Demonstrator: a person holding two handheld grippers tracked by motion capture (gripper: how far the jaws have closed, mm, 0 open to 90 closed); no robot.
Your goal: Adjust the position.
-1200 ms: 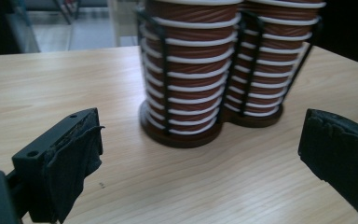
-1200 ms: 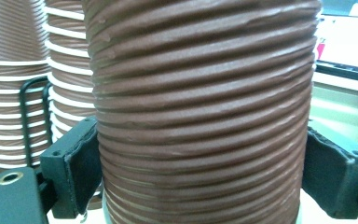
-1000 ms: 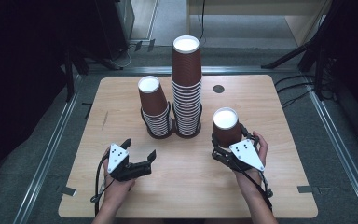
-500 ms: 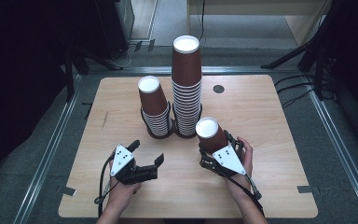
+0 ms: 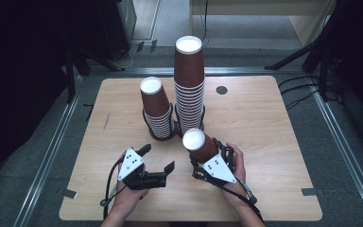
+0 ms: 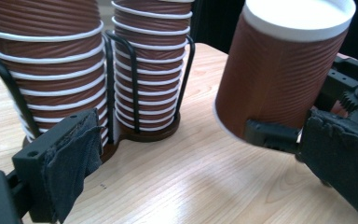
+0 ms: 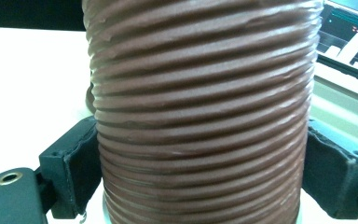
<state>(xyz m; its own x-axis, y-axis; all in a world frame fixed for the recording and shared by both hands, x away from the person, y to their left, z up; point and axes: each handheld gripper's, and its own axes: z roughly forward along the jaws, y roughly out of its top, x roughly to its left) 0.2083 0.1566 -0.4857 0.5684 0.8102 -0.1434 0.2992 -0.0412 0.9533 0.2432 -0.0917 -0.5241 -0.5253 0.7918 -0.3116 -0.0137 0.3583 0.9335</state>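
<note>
While the right gripper clamps its jaws on a single brown cup, just in front of the two cup stacks in their wire rack, the left gripper waits wide open and empty beside it over the counter. It looks like a mid-carry or a handover. The cup sits upside down, white base up, long axis tipped toward the left gripper, so next it wants steadying or a careful set-down.

Ribbed brown cup with a white upturned base at frame centre — the two cup stacks behind match it. Black wire holder, pale wood-grain table, black jaws.
</note>
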